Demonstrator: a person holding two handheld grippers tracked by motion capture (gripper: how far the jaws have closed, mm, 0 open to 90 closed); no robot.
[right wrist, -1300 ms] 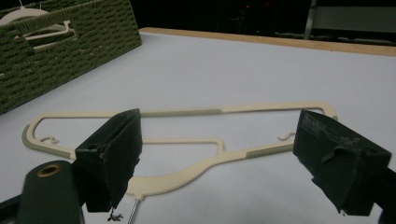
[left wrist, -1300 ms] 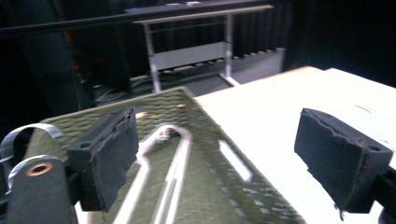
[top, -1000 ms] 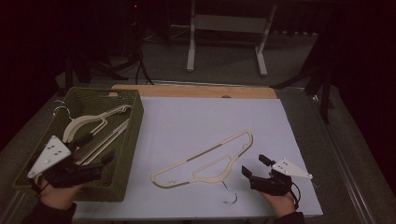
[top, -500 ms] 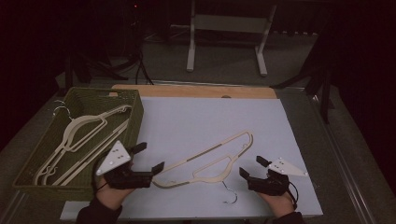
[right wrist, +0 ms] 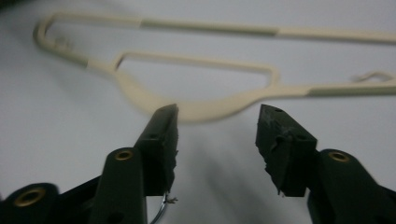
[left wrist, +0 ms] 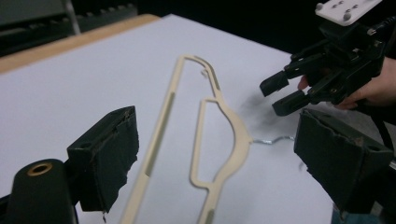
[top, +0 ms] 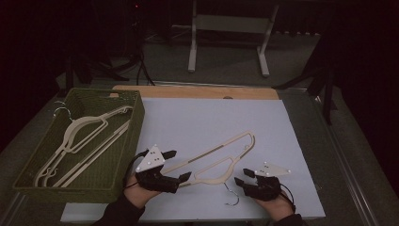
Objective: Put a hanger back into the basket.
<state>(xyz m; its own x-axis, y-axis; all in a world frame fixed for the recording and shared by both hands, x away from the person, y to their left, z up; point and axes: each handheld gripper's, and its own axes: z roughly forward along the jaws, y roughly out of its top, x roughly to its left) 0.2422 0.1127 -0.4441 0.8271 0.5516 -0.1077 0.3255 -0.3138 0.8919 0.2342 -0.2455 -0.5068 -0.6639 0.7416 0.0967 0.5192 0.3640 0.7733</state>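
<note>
Olive-green woven plastic forms the basket at my far left, with cream hangers lying in it. Just right of its near corner is my left gripper, low over the white sheet; its jaws stand wide apart with nothing pressed between them, straddling the near-left end of the cream plastic hanger. From the left gripper view, that hanger lies flat on the sheet between my two black pads, untouched by either.

The hanger runs diagonally across the middle of the sheet, its wire hook pointing toward me. Right of the hook sits my right gripper, aimed at the hanger's neck. Its jaws have just been closing, yet they remain parted, and no pad presses on anything; in the right gripper view the hanger's curved neck lies just beyond the tips, and the hook wire shows below the left jaw.
</note>
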